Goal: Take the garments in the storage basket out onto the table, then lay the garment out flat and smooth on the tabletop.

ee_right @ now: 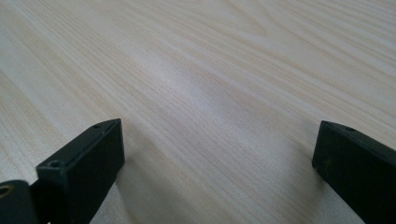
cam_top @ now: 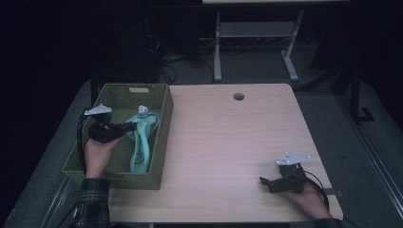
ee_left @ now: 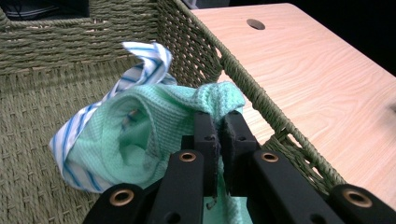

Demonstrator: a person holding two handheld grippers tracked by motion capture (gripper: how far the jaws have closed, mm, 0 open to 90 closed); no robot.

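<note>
A mint-green cloth lies inside the green woven basket at the table's left; in the left gripper view the green cloth is bunched against a blue-and-white striped cloth. My left gripper is shut on an edge of the green cloth, its jaws pressed together with fabric between them. My right gripper rests low over the bare wooden table at the front right, jaws wide apart with nothing between them.
The basket's wall runs close along the right of my left gripper. A round cable hole sits near the table's far edge. Beyond the table stand white desk legs and cables on the floor.
</note>
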